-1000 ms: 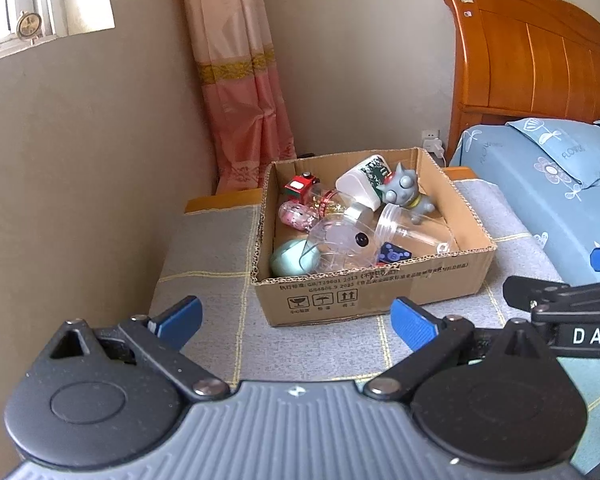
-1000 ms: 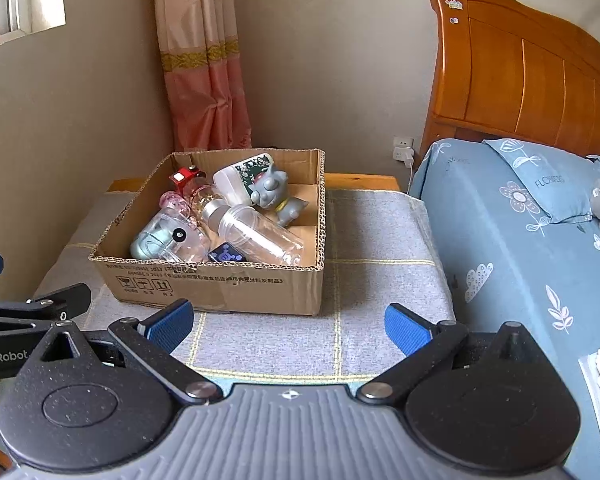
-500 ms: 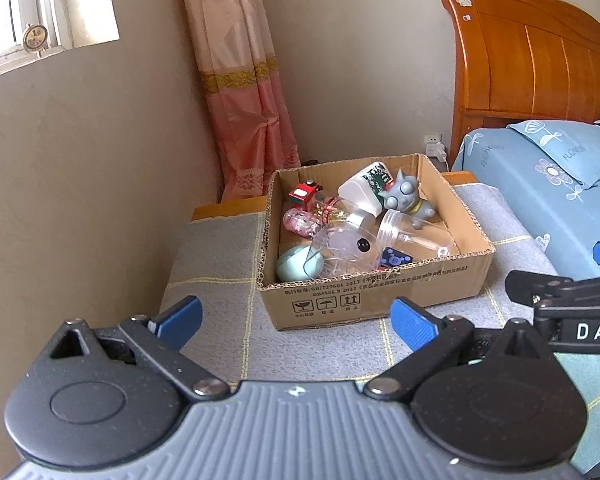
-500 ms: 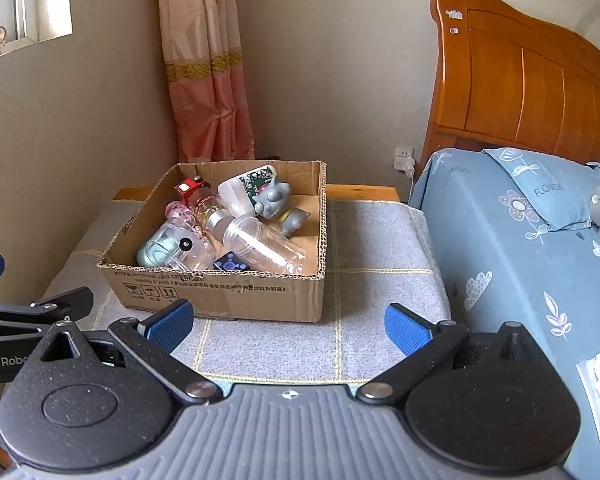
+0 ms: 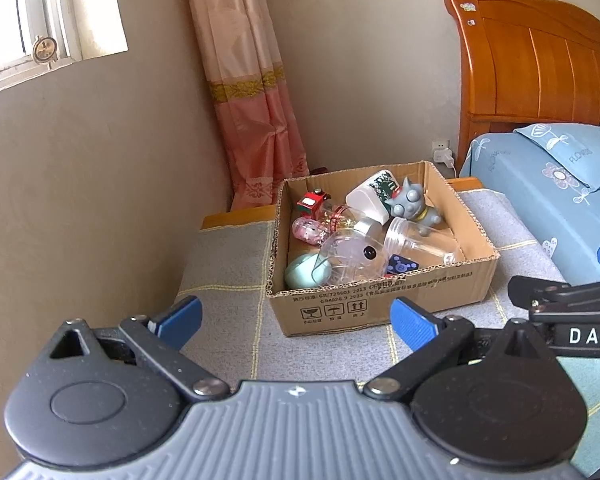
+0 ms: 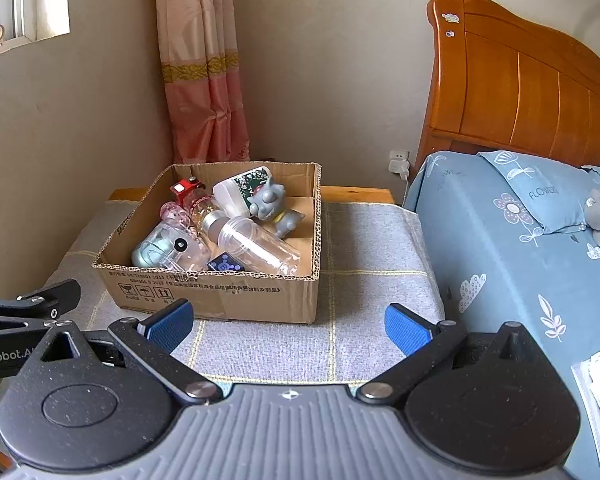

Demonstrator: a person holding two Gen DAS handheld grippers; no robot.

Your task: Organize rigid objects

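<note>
A cardboard box (image 5: 380, 308) (image 6: 220, 300) stands on a grey cloth-covered table. Inside lie several items: a grey toy animal (image 5: 412, 208) (image 6: 270, 204), a clear plastic bottle (image 5: 420, 240) (image 6: 260, 246), a white cup with a green pattern (image 5: 372, 196) (image 6: 240, 190), a red toy (image 5: 310, 202) (image 6: 184, 190), a pink glitter bottle (image 5: 312, 230) and a pale green round case (image 5: 306, 274) (image 6: 152, 254). My left gripper (image 5: 296, 320) is open and empty, held back from the box's front wall. My right gripper (image 6: 286, 326) is open and empty too, in front of the box.
The grey cloth (image 6: 372, 240) has bare room right of the box. A bed with a blue sheet (image 6: 520, 248) and wooden headboard (image 6: 520, 80) flanks the table on the right. A beige wall (image 5: 80, 180) and pink curtain (image 5: 252, 120) close the left and back.
Both grippers have drawn back and up from the box, so it looks smaller and farther. Both stay open and empty.
</note>
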